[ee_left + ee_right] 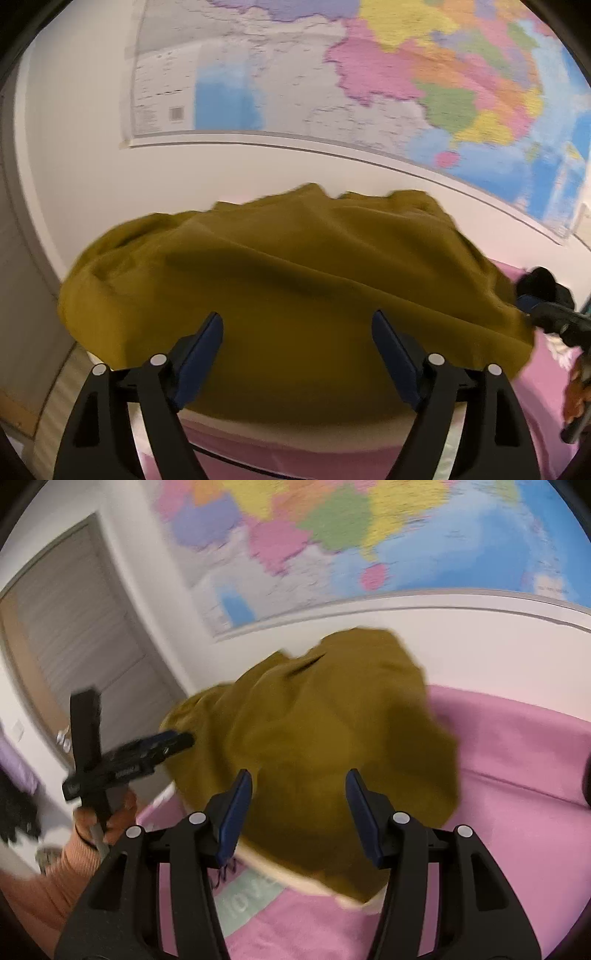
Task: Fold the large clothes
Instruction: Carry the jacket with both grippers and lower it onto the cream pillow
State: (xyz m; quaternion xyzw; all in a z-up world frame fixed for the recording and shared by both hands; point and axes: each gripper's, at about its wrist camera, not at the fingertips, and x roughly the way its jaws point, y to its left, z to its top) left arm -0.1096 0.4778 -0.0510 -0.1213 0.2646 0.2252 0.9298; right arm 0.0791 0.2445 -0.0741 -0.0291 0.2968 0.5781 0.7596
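Lying bunched on the pink bed (517, 760), the mustard garment (295, 280) sits ahead of both gaping, empty claws.

Soft even indoor light, motion blur throughout, fisheye-bent edges

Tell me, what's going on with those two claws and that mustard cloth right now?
Left gripper open, nothing held. Right gripper open, empty too. Mustard garment lies bunched on the pink bed, unfolded. Nothing in the way.

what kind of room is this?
Probably a bedroom at home: a pink bedsheet under the mustard garment, a big wall map taped above it, and a panelled door in the corner.
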